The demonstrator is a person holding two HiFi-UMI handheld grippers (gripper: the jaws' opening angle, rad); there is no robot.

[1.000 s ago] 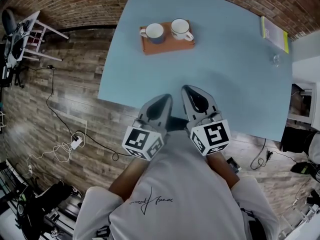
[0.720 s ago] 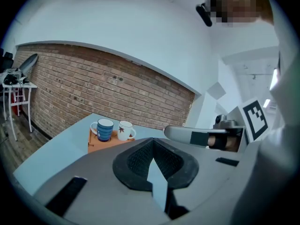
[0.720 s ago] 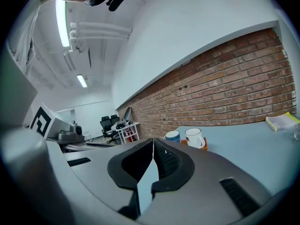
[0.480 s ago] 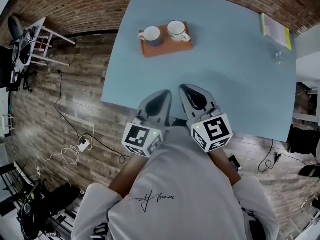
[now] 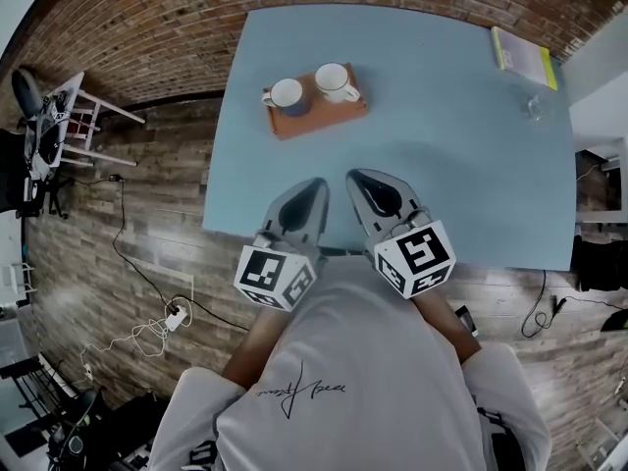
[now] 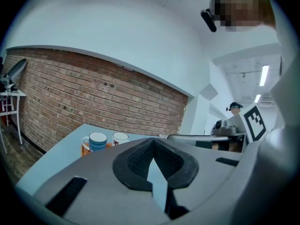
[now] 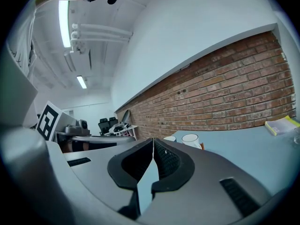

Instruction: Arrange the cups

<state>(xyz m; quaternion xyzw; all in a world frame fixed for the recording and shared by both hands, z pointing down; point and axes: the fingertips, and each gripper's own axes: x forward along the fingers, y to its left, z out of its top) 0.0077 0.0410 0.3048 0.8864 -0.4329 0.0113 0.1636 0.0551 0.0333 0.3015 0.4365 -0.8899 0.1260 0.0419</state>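
Seen from above, a wood-plank floor [image 5: 118, 224] with loose cables [image 5: 147, 334] and a white chair [image 5: 74, 116] lies at left, backed by a brick wall [image 5: 147, 18]. A pale blue table [image 5: 442, 165] fills the middle. Toward its far left corner sits an orange tray [image 5: 319, 118], its long side running roughly along the table's far edge. Two upright cups stand side by side on the tray. The blue cup [image 5: 286, 95] is at left, handle pointing toward the table's left edge. The white cup [image 5: 334, 79] is at right, handle pointing toward the right edge. A yellow-green book [image 5: 523, 55] lies at the far right corner. Over the near edge, the left claw [image 5: 314, 188] and right claw [image 5: 357, 179] point toward the tray, well apart from it, each with jaws together on nothing.
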